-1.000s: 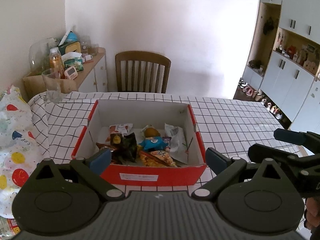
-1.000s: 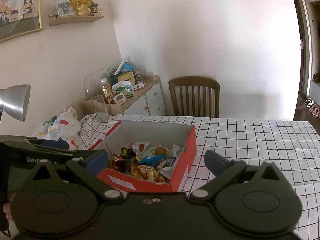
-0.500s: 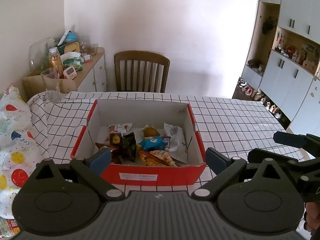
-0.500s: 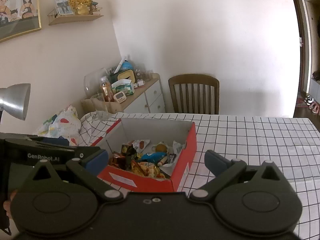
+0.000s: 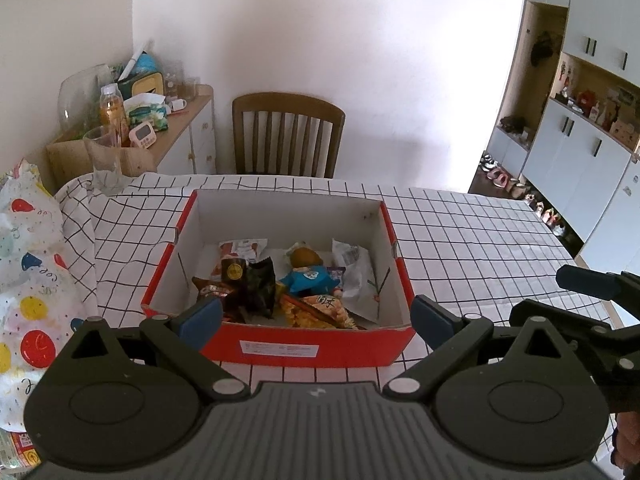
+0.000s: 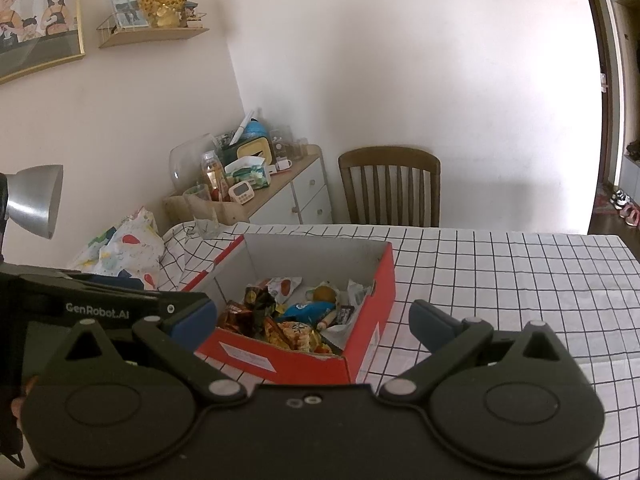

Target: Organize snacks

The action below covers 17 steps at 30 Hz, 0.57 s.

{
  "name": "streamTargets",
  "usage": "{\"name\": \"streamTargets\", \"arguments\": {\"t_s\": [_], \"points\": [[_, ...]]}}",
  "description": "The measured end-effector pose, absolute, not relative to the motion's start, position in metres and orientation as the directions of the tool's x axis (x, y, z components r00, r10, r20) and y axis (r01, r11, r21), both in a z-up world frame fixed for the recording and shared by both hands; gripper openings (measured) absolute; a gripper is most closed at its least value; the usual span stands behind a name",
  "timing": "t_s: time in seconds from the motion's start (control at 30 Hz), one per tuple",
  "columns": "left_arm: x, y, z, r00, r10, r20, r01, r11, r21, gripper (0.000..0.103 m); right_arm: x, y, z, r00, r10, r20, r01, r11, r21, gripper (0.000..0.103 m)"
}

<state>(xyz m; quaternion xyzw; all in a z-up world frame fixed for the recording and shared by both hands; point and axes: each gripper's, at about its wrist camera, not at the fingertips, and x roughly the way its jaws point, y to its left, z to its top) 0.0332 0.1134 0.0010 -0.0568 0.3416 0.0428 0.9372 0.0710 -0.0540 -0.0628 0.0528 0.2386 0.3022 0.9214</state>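
Note:
A red cardboard box [image 5: 320,346] with white inside walls stands on the checked tablecloth and holds several snack packets [image 5: 304,280], among them a blue packet, a dark packet and an orange one. It also shows in the right wrist view [image 6: 360,344]. My left gripper [image 5: 316,320] is open and empty, above the box's near wall. My right gripper [image 6: 312,318] is open and empty, in front of the box's near right corner. The right gripper also shows at the right edge of the left wrist view [image 5: 592,312].
A wooden chair [image 5: 288,136] stands behind the table. A drinking glass [image 5: 104,160] stands at the table's far left corner. A balloon-print bag [image 5: 28,272] lies at the left. A cluttered sideboard [image 5: 176,128] and a lamp [image 6: 36,200] are further left.
Both grippers have risen slightly and stay open. The right wrist view has shifted a little, so the box sits lower and more central. Nothing in the box has moved.

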Motion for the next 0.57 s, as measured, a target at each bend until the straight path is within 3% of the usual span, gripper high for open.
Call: {"name": "streamTargets", "arguments": {"t_s": [0.57], "points": [[0.0373,0.1039,0.0001,0.764,0.036,-0.644,-0.110,0.991,-0.075,0.101,0.0702,-0.0627,-0.0667,0.713,0.568,-0.411,-0.508,0.822,0.256,0.103]]}}
